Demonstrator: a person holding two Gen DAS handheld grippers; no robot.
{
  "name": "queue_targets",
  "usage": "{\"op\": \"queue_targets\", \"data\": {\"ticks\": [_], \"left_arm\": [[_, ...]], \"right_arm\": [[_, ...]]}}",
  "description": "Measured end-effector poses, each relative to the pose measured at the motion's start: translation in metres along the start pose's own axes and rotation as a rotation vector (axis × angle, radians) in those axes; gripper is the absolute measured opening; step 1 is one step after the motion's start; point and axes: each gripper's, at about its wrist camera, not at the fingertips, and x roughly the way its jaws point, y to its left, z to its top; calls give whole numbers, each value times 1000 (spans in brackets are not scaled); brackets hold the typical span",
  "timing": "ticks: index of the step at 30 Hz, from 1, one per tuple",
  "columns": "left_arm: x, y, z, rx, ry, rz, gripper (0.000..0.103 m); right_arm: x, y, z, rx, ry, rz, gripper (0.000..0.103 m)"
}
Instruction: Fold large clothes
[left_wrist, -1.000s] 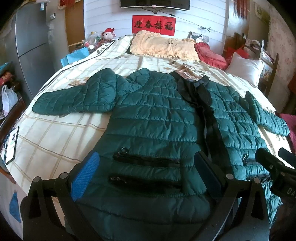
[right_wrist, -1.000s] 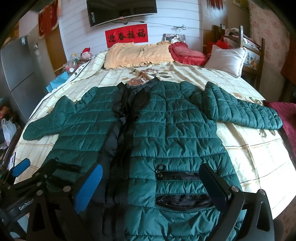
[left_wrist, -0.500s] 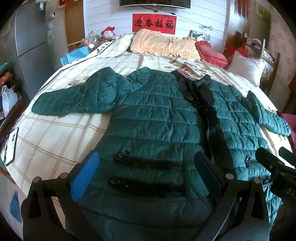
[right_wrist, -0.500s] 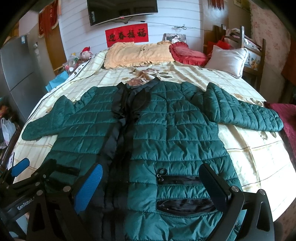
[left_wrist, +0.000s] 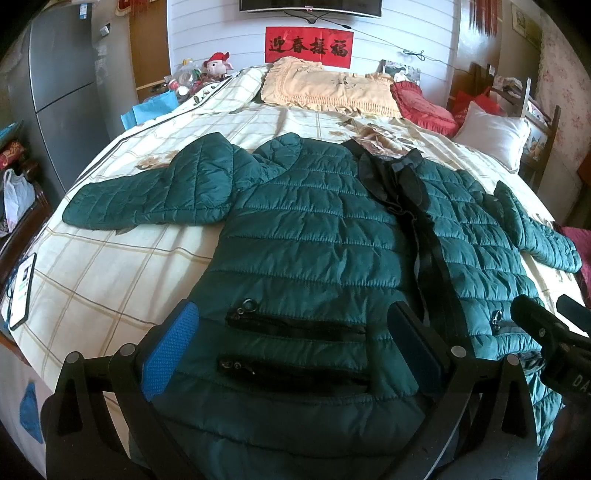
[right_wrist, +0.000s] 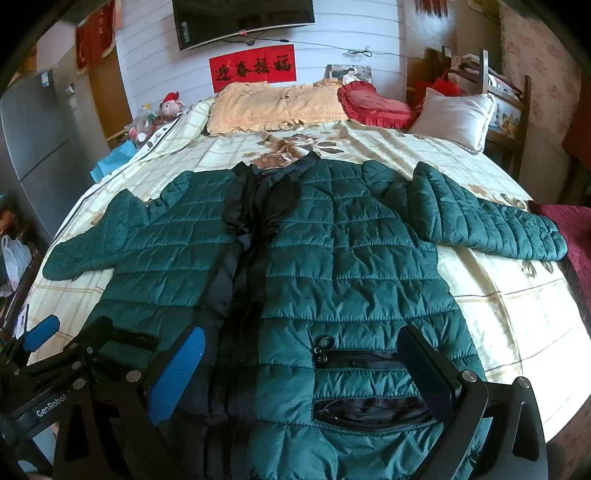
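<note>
In the left wrist view, the jacket (left_wrist: 325, 236) is seen spread face up across the bed (left_wrist: 110, 280), front closed, hem toward the camera and collar toward the pillows. It appears to have been laid flat so that the sleeves and sides can be turned in cleanly. One sleeve (left_wrist: 155, 195) is stretched out over the checked cover, well apart from the phone (left_wrist: 23, 291) at the bed's edge. The left claw (left_wrist: 291, 343) is held wide open above the hem, its fingers framing the two zipped pockets (left_wrist: 295, 347); nothing is gripped. The right claw (left_wrist: 550, 328) is glimpsed at the edge, over the other half of the hem.

In the right wrist view, the jacket (right_wrist: 332, 266) is shown again, with the other sleeve (right_wrist: 487, 221) extended toward the red cloth at the bedside. The right claw (right_wrist: 306, 373) is likewise spread open and empty, poised over the pockets (right_wrist: 365, 384) on its side of the dark front strip (right_wrist: 240, 273). The left claw (right_wrist: 44, 347) is seen beside it, low over the hem. The two claws seem placed one per half so that the fold can be started evenly; no fold has yet been made.
</note>
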Motion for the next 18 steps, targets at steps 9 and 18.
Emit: {"op": "queue_targets", "data": {"ticks": [9, 18], "left_arm": [[0, 0, 0, -1, 0, 0, 102], [0, 0, 0, 0, 0, 1, 102]], "right_arm": [[1, -1, -1, 2, 6, 1, 103], [1, 0, -1, 0, 6, 1, 103]]}}
